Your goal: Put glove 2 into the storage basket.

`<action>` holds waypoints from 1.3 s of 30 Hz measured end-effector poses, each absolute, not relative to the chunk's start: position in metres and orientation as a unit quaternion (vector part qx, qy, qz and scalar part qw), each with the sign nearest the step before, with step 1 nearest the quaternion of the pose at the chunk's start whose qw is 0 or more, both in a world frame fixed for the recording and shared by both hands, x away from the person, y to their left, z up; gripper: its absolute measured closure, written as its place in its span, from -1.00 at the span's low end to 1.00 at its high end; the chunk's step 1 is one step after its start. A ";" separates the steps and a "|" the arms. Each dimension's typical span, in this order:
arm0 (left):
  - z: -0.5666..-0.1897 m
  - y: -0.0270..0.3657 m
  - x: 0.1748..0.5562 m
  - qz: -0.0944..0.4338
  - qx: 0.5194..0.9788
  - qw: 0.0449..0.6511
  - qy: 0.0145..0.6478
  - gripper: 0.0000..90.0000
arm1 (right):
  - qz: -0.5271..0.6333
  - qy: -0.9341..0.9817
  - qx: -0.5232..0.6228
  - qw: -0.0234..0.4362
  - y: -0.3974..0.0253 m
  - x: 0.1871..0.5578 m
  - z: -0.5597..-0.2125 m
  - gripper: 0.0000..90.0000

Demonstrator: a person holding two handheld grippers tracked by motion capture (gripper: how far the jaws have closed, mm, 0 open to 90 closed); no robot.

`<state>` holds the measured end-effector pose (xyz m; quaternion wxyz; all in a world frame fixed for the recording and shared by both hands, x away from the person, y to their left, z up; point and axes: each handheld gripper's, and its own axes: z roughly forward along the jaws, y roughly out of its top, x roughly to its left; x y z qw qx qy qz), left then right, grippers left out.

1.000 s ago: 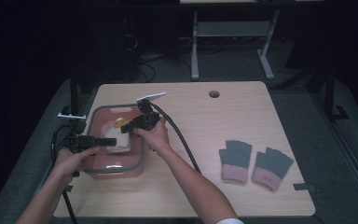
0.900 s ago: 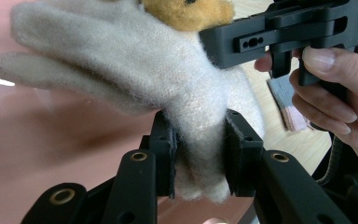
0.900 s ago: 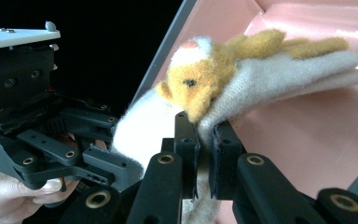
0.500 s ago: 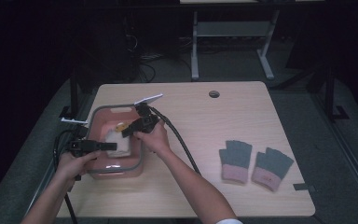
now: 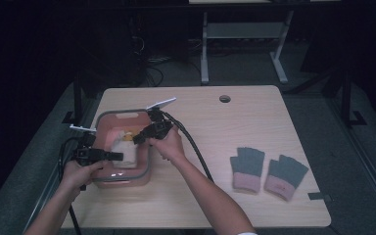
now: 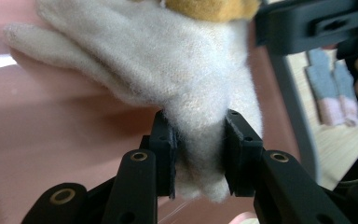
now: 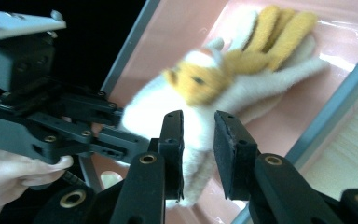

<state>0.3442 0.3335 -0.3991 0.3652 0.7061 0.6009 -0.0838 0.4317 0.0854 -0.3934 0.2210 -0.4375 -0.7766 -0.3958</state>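
So both grippers are down in the pink plastic bin with the grey rim, which sits at the left side of the light wooden counter. The thing being handled is a fluffy white knitted glove lying inside that bin, and there's a yellow-orange fuzzy glove lying on top of it, fingers pointing toward the far wall of the bin. In the left gripper view, the left gripper has its jaws clenched right on the cuff end of the white glove, fabric bunched up between the pads, so that one's clearly a grip. The right gripper comes in from the other side; its jaws stand a little apart with the white glove's material running between them, and in the right gripper view I honestly can't tell whether the pads are pinching it or just straddling it. From the high view you can see the left gripper at the bin's left edge and the right gripper over the bin's right side, quite near each other. Well off to the right on the counter lies a pair of grey fingerless gloves with pink cuffs, side by side.
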 end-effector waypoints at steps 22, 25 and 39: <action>-0.389 0.333 0.347 -0.032 0.734 0.309 0.604 0.27 | -0.416 -0.771 -0.430 0.217 0.070 0.427 -0.381 0.61; -0.381 0.335 0.347 -0.018 0.731 0.315 0.605 0.29 | -0.420 -0.771 -0.428 0.217 0.068 0.427 -0.380 0.61; -0.398 0.318 0.355 -0.021 0.759 0.271 0.592 0.43 | -0.425 -0.769 -0.424 0.220 0.063 0.425 -0.377 0.60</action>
